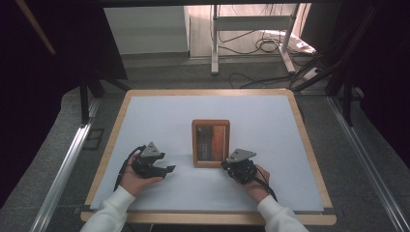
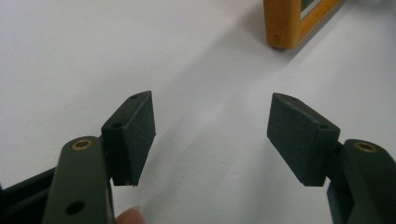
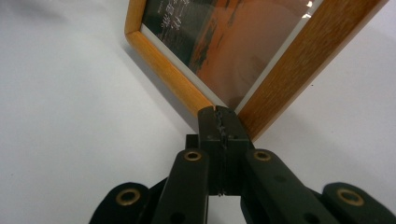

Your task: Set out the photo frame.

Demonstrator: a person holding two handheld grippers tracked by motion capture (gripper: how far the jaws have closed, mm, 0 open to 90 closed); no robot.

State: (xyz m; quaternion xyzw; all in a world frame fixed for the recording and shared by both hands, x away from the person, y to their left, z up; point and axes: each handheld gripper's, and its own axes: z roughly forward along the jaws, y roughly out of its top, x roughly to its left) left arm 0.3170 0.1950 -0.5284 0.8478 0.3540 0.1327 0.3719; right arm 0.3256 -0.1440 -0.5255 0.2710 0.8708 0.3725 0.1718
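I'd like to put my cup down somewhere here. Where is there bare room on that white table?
The white tabletop is bare behind the wooden picture frame, and along both side edges. It is crowded near the front, where the left gripper and right gripper flank the frame's near end.

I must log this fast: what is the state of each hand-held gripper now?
Left hand-held gripper: open, holding nothing.
Right hand-held gripper: closed, tips at the wooden picture frame corner, gripping nothing visible.

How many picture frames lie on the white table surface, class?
1. The wooden picture frame lies flat near the middle of the table, between the left gripper and the right gripper, whose shut jaws meet its near corner.
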